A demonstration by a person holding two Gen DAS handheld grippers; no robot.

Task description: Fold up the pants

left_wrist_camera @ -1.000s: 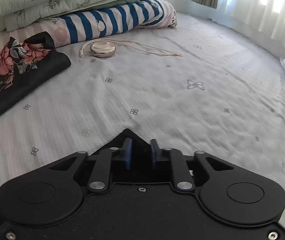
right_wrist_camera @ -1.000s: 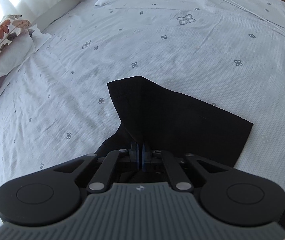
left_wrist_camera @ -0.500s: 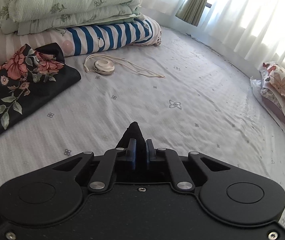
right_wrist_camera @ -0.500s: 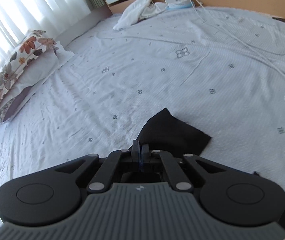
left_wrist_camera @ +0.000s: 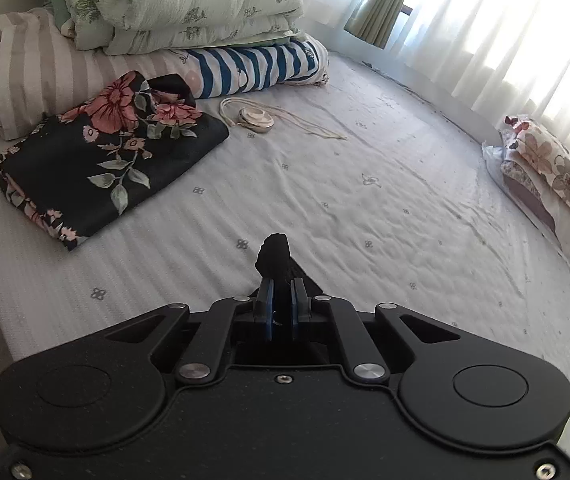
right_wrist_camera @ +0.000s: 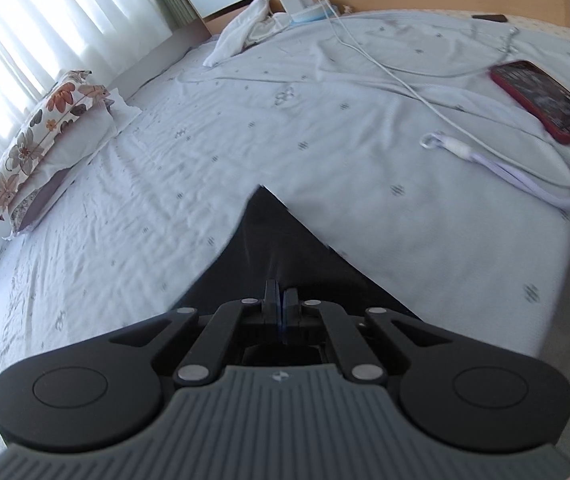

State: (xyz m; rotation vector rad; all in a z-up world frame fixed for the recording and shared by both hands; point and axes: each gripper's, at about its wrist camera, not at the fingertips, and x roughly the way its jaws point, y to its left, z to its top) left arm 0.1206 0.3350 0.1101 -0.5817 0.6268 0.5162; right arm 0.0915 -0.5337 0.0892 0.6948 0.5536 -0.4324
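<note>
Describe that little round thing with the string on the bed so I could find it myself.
Start at the stack of bedding at the far end of the bed, where a blue-striped roll lies lowest. Just in front of that roll, right of the black floral cloth, sits the disc. It is the only small, shiny, cream, round thing there, with a pale cord trailing from it.

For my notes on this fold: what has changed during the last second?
The left gripper shut its jaws on the black pants and both grippers lifted them higher above the bed. The right gripper stayed shut on the pants throughout.
</note>
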